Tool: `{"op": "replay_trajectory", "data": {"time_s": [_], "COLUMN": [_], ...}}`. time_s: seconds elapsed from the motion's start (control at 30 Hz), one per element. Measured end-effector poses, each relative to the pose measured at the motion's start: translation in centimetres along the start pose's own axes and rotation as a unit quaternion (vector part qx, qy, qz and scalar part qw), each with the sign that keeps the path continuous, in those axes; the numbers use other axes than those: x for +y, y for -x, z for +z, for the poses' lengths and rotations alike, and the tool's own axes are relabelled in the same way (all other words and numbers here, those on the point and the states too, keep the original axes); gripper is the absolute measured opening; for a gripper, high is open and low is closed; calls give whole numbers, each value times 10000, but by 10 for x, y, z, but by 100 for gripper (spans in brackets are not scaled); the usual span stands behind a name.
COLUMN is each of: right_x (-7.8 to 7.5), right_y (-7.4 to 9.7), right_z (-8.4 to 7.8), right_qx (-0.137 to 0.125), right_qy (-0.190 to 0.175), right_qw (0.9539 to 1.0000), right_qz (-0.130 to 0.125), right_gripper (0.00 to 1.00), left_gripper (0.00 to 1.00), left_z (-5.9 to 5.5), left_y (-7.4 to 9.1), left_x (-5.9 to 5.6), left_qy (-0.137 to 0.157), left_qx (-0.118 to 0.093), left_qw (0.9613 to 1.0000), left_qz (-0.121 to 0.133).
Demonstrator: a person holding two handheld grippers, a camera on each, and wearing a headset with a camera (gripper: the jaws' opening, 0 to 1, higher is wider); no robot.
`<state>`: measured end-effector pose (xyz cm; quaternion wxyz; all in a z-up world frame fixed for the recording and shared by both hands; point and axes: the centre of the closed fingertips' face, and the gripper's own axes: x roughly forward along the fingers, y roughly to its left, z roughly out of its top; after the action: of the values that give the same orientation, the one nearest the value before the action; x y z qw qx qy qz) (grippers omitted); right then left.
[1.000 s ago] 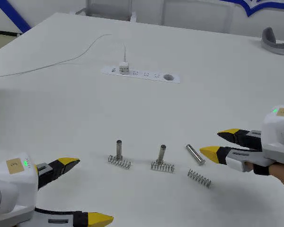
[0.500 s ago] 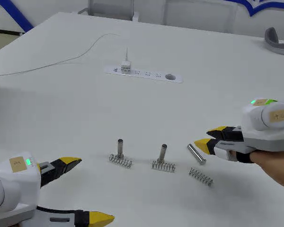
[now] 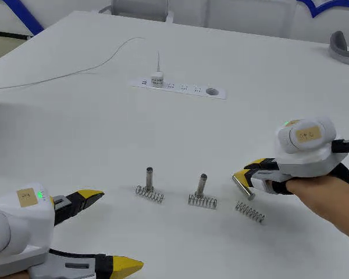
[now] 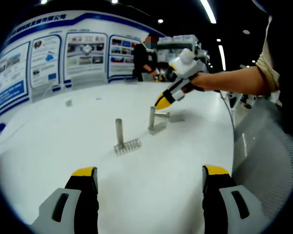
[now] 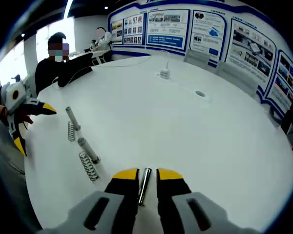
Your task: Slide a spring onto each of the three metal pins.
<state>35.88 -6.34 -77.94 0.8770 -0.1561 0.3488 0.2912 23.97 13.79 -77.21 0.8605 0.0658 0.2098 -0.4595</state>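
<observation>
Right gripper [image 5: 146, 173]: fingers [image 5: 124, 176] drawn narrow, one on each side of the lying pin [image 5: 144, 184], which runs lengthwise between them in the right gripper view; a thin gap shows on one side, so they are judged to straddle the pin, not clamp it. Lying pin: flat on the white surface [image 3: 75, 133], at the right end of the row. Third spring [image 3: 249, 211]: loose on its side, just near of that pin, apart from the fingers. Middle pin [image 3: 202, 184]: upright, to the left of the lying pin, with the middle spring [image 3: 202, 201] lying sideways at its foot, not threaded. Left pin [image 3: 149, 176]: upright, with the left spring [image 3: 149, 193] likewise lying across its base. Left gripper [image 3: 117, 229]: fingers spread wide and holding nothing, at the near left corner, well apart from the row. Power strip [image 3: 180, 88]: far side of the surface, one white plug in it, and a cable [image 3: 87, 70] trailing off to the left. Task status, as judged: none of the three springs is on its pin; two pins stand ready, and the third has yet to be picked up. All three springs remain to be slid on.
</observation>
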Motion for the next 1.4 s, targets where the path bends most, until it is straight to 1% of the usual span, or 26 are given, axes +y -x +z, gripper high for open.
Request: {"op": "replay_trajectory", "data": {"time_s": [0.13,0.4,0.5,0.83,0.93,1.03,1.23,1.4], "right_x": [2,-1,-1,-1,0,-1,-1,0], "right_y": [-6,-15,-16,-19,-20,-19,-20,-19], "right_z": [-4,-10,-10,-13,-14,-12,-14,-15], "right_qx": [121,312,332,468,522,540,726,761], "right_qy": [-46,-186,-258,-401,-375,-402,-317,-315], "right_qw": [9999,9993,9991,9981,9979,9977,9968,9966], "right_qz": [9,-28,-11,33,26,41,63,24], "right_gripper": [15,12,11,10,10,10,9,9], "left_gripper": [90,89,89,89,89,89,89,88], "left_z": [-1,-2,-3,-4,-3,-3,-2,0], "left_y": [0,-1,0,0,0,1,2,1], "left_x": [-1,-1,-1,1,1,2,3,3], "left_qy": [-4,11,14,28,37,42,31,14], "left_qx": [14,18,22,16,9,6,-1,-11], "left_qw": [10000,10000,10000,10000,10000,10000,10000,10000], "left_qz": [-16,-25,-27,-14,-6,6,22,15]}}
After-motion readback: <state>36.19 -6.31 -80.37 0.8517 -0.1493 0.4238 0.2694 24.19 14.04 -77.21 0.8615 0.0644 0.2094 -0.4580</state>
